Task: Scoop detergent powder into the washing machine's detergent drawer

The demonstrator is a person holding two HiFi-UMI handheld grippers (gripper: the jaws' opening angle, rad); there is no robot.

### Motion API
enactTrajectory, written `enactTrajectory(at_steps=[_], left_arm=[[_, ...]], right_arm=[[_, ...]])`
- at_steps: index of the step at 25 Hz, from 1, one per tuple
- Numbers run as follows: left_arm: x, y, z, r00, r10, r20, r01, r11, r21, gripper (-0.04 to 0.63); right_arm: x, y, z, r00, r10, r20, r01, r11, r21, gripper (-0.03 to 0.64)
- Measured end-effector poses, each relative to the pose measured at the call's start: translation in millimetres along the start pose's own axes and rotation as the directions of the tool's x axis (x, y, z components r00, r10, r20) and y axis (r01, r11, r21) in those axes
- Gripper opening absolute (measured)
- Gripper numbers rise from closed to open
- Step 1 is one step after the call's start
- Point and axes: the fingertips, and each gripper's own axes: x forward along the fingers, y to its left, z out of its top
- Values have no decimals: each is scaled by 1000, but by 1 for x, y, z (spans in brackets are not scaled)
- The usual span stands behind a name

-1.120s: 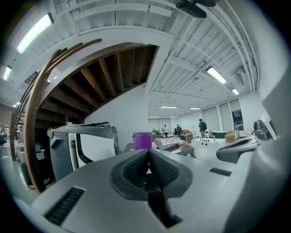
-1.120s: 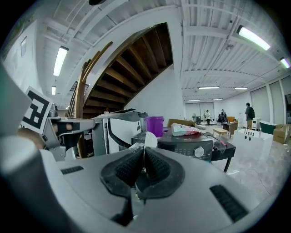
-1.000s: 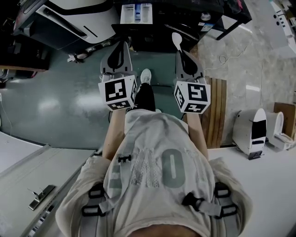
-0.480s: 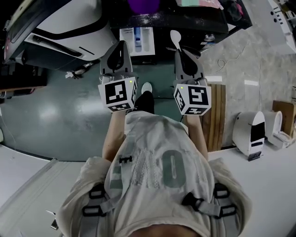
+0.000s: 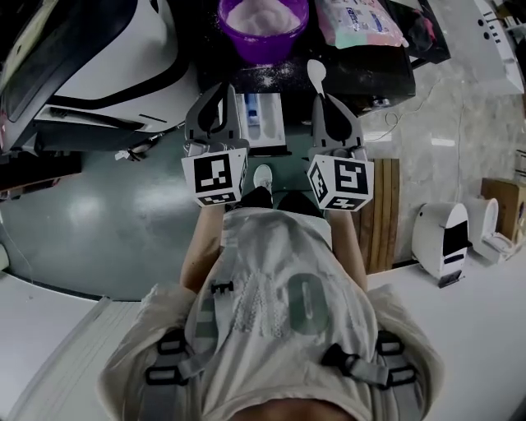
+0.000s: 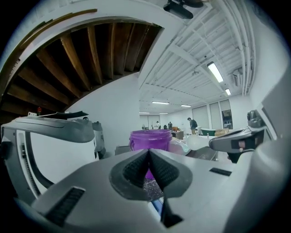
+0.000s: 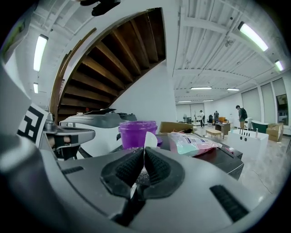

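My right gripper (image 5: 323, 100) is clamped on the spoon (image 5: 316, 72) by its handle. My left gripper (image 5: 219, 89) is pressed together on nothing. The drawer (image 5: 267, 123) lies open between them, with the bowl (image 5: 243, 43) of powder (image 5: 263, 15) just beyond. If the thin handle twists in my grip, a loaded scoop could spill short of the drawer.

Two grippers: the left gripper (image 5: 217, 90) and the right gripper (image 5: 324, 99), with one marker cube on each. One spoon (image 5: 316, 73). One purple bowl (image 5: 263, 29). One bag (image 5: 359, 22). One drawer (image 5: 261, 123). One person (image 5: 275, 304).
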Motion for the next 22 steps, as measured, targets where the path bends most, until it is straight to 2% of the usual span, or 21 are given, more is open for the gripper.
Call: enactTrajectory(at_steps=[6, 10, 22], left_arm=[[21, 0, -3, 1000, -8, -29, 7, 1000, -10, 21], [26, -4, 7, 1000, 4, -12, -4, 1000, -6, 21], [27, -7, 9, 998, 67, -19, -68, 997, -29, 21]], right_arm=[[17, -5, 4, 1000, 15, -16, -15, 1000, 7, 11], [26, -10, 8, 999, 33, -10, -33, 999, 25, 11], [34, -24, 17, 998, 69, 13, -70, 997, 20, 11]])
